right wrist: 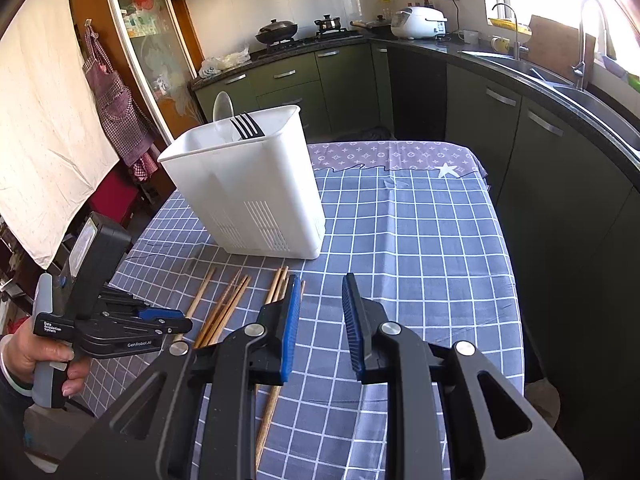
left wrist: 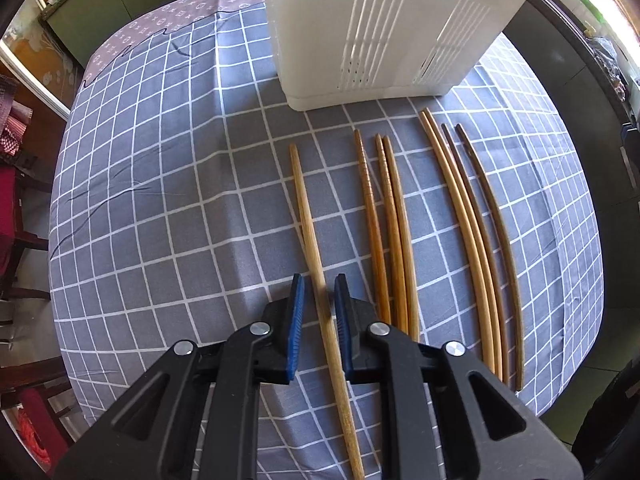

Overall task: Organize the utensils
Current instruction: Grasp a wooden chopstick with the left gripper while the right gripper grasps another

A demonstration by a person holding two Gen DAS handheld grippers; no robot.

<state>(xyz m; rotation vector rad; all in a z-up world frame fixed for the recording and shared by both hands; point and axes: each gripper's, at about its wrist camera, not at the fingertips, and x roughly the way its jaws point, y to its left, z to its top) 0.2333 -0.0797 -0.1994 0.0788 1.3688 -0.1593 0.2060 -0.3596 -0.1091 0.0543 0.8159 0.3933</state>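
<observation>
Several wooden chopsticks lie side by side on the checked tablecloth [left wrist: 160, 208]. My left gripper [left wrist: 319, 280] is open, its blue pads on either side of the leftmost light chopstick [left wrist: 308, 220], low over the cloth. Three brown chopsticks [left wrist: 390, 232] lie to its right, then several longer ones [left wrist: 476, 240]. A white utensil holder [left wrist: 380, 28] stands beyond them. In the right wrist view the holder [right wrist: 248, 192] holds a spoon [right wrist: 222, 114] and a black fork [right wrist: 246, 126]. My right gripper [right wrist: 320, 280] is open and empty above the cloth, right of the chopsticks [right wrist: 226, 308]. The left gripper [right wrist: 160, 316] shows there too.
The table's right edge [right wrist: 512, 280] borders dark green kitchen cabinets [right wrist: 540, 140] and a sink counter. Chairs and red fabric [left wrist: 16, 200] stand off the table's left side. The cloth right of the holder [right wrist: 400, 220] is bare.
</observation>
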